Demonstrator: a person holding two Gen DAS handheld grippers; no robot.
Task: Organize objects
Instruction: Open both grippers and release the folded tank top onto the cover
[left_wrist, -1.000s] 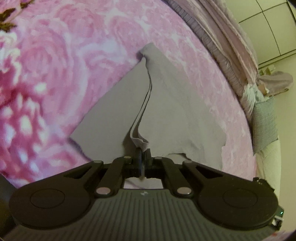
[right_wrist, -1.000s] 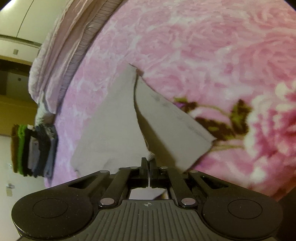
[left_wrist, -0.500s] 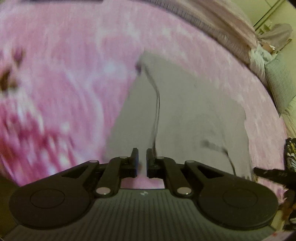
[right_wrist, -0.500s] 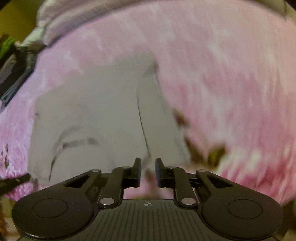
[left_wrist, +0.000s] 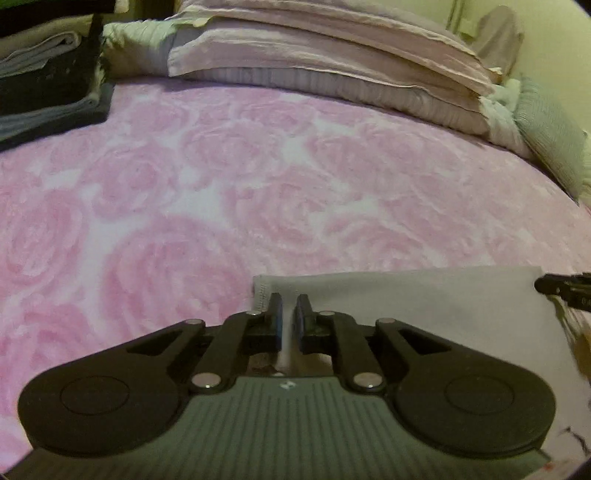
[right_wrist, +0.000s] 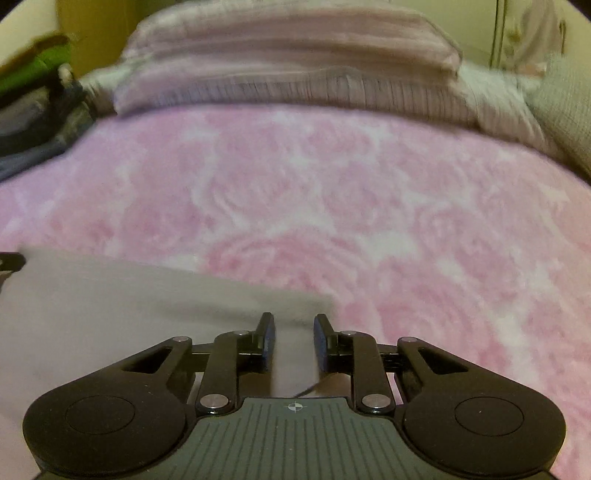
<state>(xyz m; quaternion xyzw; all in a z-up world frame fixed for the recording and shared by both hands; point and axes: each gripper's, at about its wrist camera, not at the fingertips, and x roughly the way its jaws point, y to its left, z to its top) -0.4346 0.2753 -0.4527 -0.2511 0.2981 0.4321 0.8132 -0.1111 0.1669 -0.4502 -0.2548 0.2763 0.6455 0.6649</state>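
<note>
Grey cloth (left_wrist: 424, 306) lies flat on the bed (left_wrist: 258, 177), one straight folded edge facing the pillows (left_wrist: 325, 66). Your left tongs (left_wrist: 287, 319) sit over the cloth's left corner, slightly apart, gripping nothing. Your right tongs (right_wrist: 293, 341) sit over its right corner, wider apart, also empty. My read: this fold is laid down; the cloth probably still needs another fold or a move to the stack of folded clothes (left_wrist: 48, 92), which sits left of the pillows. Surface is a plush pink rose-print blanket, soft and grabby. Dim room, cream cupboard doors behind the pillows; right view is blurred.
</note>
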